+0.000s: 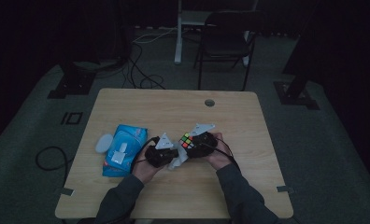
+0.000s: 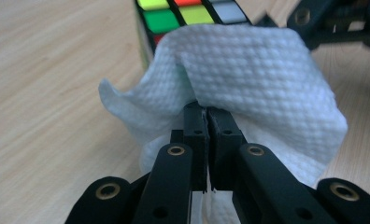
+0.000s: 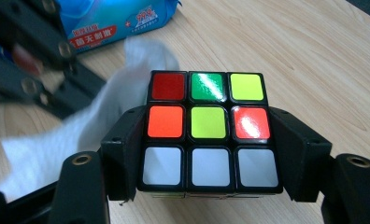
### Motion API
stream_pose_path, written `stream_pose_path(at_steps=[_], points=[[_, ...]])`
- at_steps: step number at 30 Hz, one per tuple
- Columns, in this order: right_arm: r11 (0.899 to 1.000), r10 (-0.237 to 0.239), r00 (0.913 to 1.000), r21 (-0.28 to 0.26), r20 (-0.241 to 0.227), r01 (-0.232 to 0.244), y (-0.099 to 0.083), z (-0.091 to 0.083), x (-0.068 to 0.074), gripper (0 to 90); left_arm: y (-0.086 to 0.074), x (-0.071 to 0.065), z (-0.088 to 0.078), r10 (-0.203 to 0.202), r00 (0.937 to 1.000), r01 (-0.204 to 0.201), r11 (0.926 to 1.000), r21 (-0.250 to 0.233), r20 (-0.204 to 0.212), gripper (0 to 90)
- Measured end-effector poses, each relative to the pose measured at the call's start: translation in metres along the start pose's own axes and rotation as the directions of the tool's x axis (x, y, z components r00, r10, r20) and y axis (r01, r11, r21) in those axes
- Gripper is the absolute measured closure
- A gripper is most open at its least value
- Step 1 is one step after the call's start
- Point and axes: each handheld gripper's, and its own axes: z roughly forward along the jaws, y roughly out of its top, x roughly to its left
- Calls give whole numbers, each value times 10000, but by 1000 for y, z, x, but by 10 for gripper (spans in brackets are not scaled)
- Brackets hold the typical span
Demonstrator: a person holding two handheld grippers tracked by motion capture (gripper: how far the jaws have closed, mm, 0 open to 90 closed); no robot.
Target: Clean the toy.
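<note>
Wooden table (image 1: 174, 105) in a dim room, two handheld grippers meeting near the middle of it.

Right gripper (image 3: 206, 154) clamped on a scrambled puzzle cube (image 3: 210, 128), one black jaw flat against each side face, lower half of the cube sitting between them. Facing the right gripper view: red, green, yellow along the top row, orange, yellow-green, red-orange in the middle, three white along the bottom. Held just above the tabletop, hard to tell whether it touches the wood. From the high view, the same cube (image 1: 187, 140) sitting at the tip of the right gripper (image 1: 192, 144), right between the two hands.

Left gripper (image 2: 206, 121) pinched tight on a white wet wipe (image 2: 248, 79), jaws pressed together with a fold of the sheet caught between them. Wipe bunched up and draped right over the near face of the cube (image 2: 188, 11), touching it, just the top row of green, yellow and white stickers peeking out above.

Off to the left on the table, a blue pack of wipes (image 1: 123, 150) lying flat, well clear of the cube, with a small white lid-like thing (image 1: 104, 143) just beside it.
</note>
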Motion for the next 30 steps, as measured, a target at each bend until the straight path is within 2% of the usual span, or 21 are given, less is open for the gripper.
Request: stream_pose_path(at_steps=[6,14,18,23,27,30], points=[[9999,-106,9999,113,-54,106,-1,1,1,343,2,2,-3,-88,9999,86,9998,-185,-127,883],[9997,-86,9999,208,-99,88,-3,4,5,343,4,9,-15,-459,9985,433,9959,-798,-306,882],[9997,-105,9999,203,-69,107,-2,4,5,343,2,8,-11,-383,9987,360,9973,-647,-345,882],[9999,-11,10000,104,-29,11,0,3,4,343,-3,8,0,-246,9989,237,9995,-228,-411,882],[9999,88,10000,55,7,-88,1,2,3,343,-5,6,6,-375,9987,369,9991,-199,-353,882],[9998,186,9998,5,47,-186,2,2,3,343,-4,3,9,-287,9990,283,9995,-137,-337,882]])
